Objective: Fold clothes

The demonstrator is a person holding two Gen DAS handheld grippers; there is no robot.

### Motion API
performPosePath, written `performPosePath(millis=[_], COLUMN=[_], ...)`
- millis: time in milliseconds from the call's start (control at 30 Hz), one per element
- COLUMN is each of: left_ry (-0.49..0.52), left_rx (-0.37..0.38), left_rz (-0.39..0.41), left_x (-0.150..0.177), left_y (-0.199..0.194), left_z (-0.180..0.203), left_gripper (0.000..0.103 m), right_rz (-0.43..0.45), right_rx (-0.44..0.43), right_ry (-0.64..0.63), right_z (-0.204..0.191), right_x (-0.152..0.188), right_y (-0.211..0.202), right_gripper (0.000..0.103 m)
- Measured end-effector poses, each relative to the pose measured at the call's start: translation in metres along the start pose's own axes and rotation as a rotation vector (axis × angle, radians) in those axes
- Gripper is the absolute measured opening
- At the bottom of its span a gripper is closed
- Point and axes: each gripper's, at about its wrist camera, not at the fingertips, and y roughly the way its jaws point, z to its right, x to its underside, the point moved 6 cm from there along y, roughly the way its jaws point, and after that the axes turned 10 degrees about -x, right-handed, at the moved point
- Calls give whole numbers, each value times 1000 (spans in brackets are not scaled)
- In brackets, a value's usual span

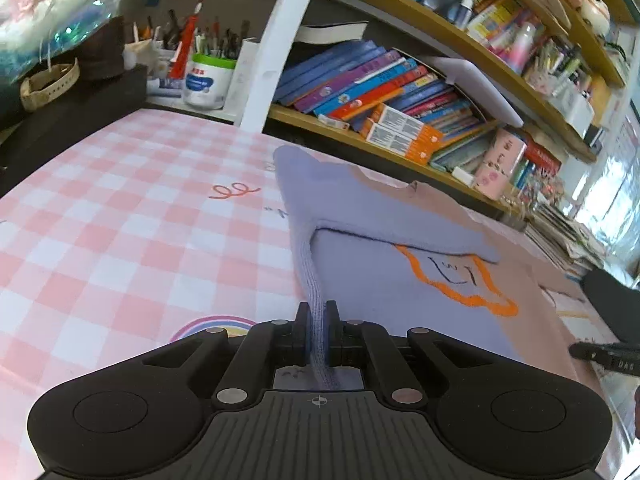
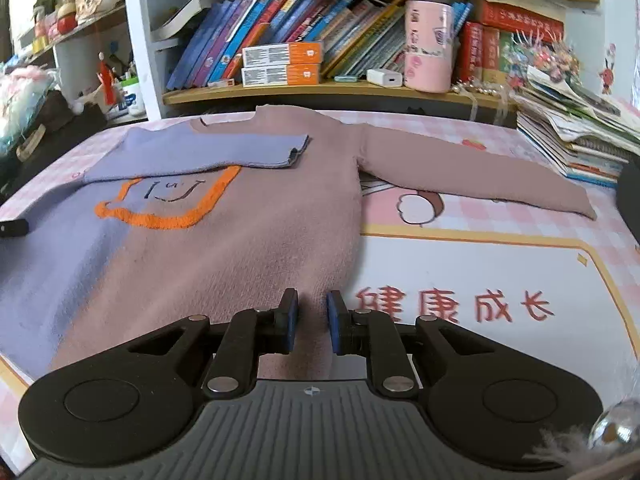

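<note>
the left gripper (image 1: 318, 316) pinches the sweater (image 2: 224, 232) by its ribbed lilac hem. the right gripper (image 2: 312, 312) stands narrowly parted over the brown hem, pads not touching it. bare checked mat (image 1: 120, 220) lies left; bookshelf (image 2: 320, 88) behind.

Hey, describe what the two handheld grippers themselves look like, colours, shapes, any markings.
Both match: the left gripper and right gripper are matte black plastic with a ribbed grey centre plate bearing a small crosshair mark, round discs at each side, silver pivot pins on angled linkage arms, and two short fingers with blue pads. No cables or sleeves are visible.
</note>
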Motion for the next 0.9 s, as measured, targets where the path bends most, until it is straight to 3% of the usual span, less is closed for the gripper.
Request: performPosePath(millis=[300, 367, 433, 533, 633, 700, 767, 900], left_ry=[-5, 15, 63, 156, 225, 266, 317, 416], left_rx=[-2, -25, -69, -116, -125, -94, -73, -38], left_rz=[4, 16, 58, 157, 220, 225, 223, 235], left_x=[-3, -3, -4, -13, -23, -24, -20, -8], left_y=[3, 0, -9, -27, -38, -38, -34, -28], left_z=[-2, -1, 3, 12, 26, 39, 52, 72], left_gripper=[5, 6, 7, 9, 21, 46, 57, 61], right_rz=[-4, 1, 21, 65, 105, 105, 93, 72], right_rx=[8, 7, 19, 78, 154, 210, 275, 367], right_ry=[-10, -6, 0, 22, 53, 114, 169, 235], right_z=[-5, -2, 5, 35, 72, 110, 147, 201], right_x=[-3, -4, -8, -21, -36, -47, -56, -67], right_y=[5, 4, -1, -9, -17, -18, -18, -17], right_gripper=[16, 21, 51, 69, 81, 81, 81, 81])
